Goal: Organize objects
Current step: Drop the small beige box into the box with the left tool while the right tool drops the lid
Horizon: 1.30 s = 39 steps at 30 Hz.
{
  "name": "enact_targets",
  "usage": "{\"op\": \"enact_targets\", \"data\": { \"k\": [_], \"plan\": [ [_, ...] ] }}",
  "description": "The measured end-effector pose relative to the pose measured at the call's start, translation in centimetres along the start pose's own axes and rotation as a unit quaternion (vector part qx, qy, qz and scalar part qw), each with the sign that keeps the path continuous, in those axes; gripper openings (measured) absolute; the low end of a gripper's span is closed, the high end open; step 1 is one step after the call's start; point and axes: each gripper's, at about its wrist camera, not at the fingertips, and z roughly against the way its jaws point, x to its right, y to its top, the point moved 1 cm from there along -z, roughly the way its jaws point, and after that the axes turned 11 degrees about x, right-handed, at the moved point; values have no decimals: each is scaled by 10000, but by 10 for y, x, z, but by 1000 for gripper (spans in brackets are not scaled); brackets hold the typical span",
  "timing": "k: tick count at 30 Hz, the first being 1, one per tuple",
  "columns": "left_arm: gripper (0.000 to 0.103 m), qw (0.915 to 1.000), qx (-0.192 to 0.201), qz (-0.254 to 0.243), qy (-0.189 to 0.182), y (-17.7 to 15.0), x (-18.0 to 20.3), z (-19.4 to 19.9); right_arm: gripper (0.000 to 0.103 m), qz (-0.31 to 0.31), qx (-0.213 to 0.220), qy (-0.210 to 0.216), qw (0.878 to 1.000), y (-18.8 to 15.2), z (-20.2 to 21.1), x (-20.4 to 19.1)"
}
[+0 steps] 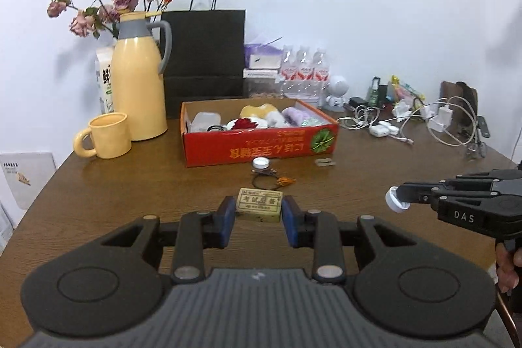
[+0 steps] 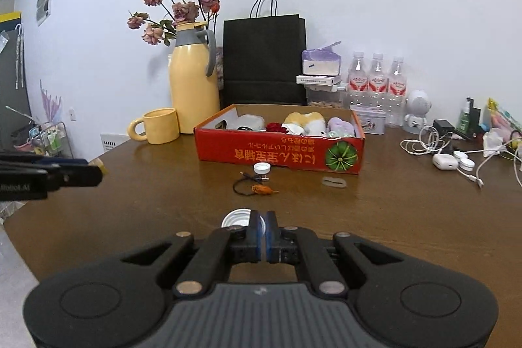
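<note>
The tongs [image 2: 262, 232] hide half the cap [image 2: 235, 219]; box [image 1: 261, 149] contents blur together; eraser [image 1: 260, 205] print unreadable

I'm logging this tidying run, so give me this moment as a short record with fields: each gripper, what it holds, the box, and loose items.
left gripper: fingers on either side of a tan eraser, contact unclear
right gripper: shut on a small round tin, off the table
red box: open, holding mixed small items
loose in front of box: white cap, hair tie with orange charm, clear clip
</note>
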Motion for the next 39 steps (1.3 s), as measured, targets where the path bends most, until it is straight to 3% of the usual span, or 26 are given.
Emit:
{"op": "enact_targets", "data": {
  "k": [8,12,14,18,24,26,29,30,32,33,35,36,39],
  "plan": [
    [32,10000,-48,61,-2,2,-4,-20,2,-15,41,-7,10000,1,-1,3],
    [32,9997,13,-20,-243,27,-16,-57,2,144,81,60,9998,21,-26,11],
    [32,9998,83,42,-166,46,-26,-88,2,179,166,171,9996,40,-48,20],
    [32,9998,-49,99,-163,78,-43,-167,2,229,152,394,9988,83,-118,39],
    [32,9969,-761,187,-13,106,-68,-326,2,190,-280,510,9981,146,-269,56],
    [32,9967,-798,116,124,104,-72,-371,2,265,-367,306,9985,156,-320,54],
    [33,9944,-1054,-55,-17,97,-76,-428,2,382,-502,101,9980,153,-382,51],
    [32,9931,-1157,82,176,94,-83,-445,2,405,-573,8,9975,150,-405,50],
    [33,9911,-1322,90,118,91,-92,-471,2,162,-744,-68,9971,147,-440,59],
    [40,9913,-1301,186,115,90,-97,-477,2,11,-833,-45,9965,146,-456,65],
    [54,9916,-1263,291,14,90,-102,-481,12,-262,-1100,0,9936,140,-482,73],
    [54,9924,-1201,261,-15,90,-102,-479,14,-396,-1199,79,9920,136,-490,75],
    [61,9936,-1095,256,28,91,-105,-470,15,-450,-1061,206,9931,131,-493,76]
  ]
}}
